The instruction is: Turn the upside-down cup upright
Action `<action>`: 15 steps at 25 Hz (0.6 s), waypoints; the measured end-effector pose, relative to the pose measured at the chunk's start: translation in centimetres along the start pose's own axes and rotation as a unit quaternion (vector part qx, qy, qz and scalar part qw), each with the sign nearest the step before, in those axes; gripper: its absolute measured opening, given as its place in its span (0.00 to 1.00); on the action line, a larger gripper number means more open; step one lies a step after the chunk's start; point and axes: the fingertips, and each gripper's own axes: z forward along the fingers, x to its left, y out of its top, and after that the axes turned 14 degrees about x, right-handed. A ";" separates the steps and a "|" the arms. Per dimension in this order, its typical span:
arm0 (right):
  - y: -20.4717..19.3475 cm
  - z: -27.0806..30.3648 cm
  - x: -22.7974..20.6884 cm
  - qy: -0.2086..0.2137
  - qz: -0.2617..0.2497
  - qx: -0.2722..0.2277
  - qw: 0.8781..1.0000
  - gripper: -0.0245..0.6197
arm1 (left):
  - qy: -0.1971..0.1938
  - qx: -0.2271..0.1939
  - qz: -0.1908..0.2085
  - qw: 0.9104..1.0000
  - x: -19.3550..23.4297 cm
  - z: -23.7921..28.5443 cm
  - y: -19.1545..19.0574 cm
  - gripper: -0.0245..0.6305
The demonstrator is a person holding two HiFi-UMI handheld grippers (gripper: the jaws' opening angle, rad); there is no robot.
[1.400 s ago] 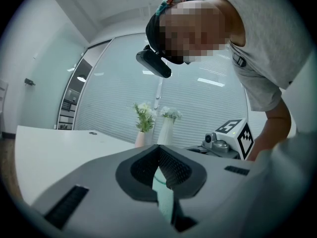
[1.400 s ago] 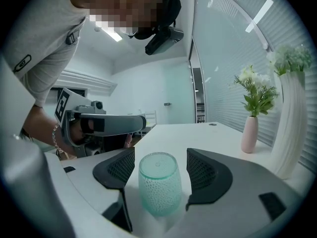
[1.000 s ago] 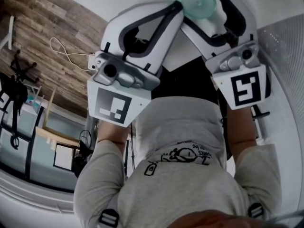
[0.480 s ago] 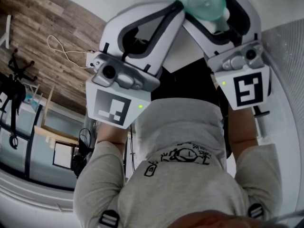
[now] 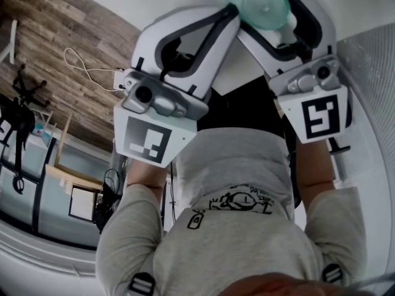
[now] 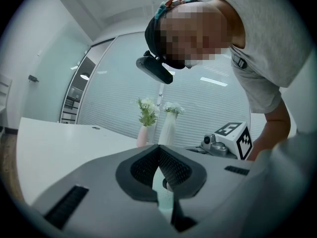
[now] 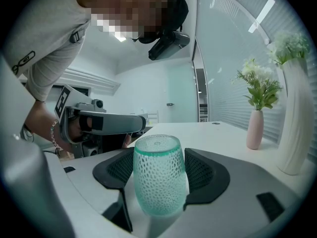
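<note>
Viewing up close, not overhead, shows right fingers [image 7: 204, 175] pinching cup [image 7: 158, 177], left fingers [image 6: 142, 170] closed.

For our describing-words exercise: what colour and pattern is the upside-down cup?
Translucent pale green cup, dimpled all over; clearest in the right gripper view.

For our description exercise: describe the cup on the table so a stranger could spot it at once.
On the white table, look between the right gripper's jaws. There stands the cup: see-through green glass, dimpled all over, unlike the smooth pink vase and white vase holding flowers.
</note>
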 end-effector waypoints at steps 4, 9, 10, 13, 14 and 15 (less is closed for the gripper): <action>0.0 -0.1 0.0 -0.002 0.000 -0.001 1.000 0.55 | 0.001 0.000 -0.001 1.000 0.0 0.0 0.1 0.04; 0.0 -0.3 0.0 -0.007 -0.002 -0.005 1.000 0.55 | 0.002 0.000 0.002 1.000 0.0 -0.1 0.2 0.04; 0.0 -0.4 0.0 -0.008 -0.002 -0.007 1.000 0.55 | 0.003 0.000 0.004 1.000 0.0 -0.1 0.2 0.04; 0.3 -0.5 -0.1 -0.009 -0.003 -0.013 1.000 0.55 | 0.005 -0.002 0.012 1.000 0.1 -0.1 0.4 0.04; 0.4 -0.5 -0.1 -0.009 -0.004 -0.014 1.000 0.55 | 0.006 -0.004 0.013 1.000 0.2 0.0 0.6 0.04; 0.5 -0.6 -0.2 -0.010 -0.005 -0.014 1.000 0.55 | 0.007 -0.005 0.014 1.000 0.2 0.0 0.7 0.04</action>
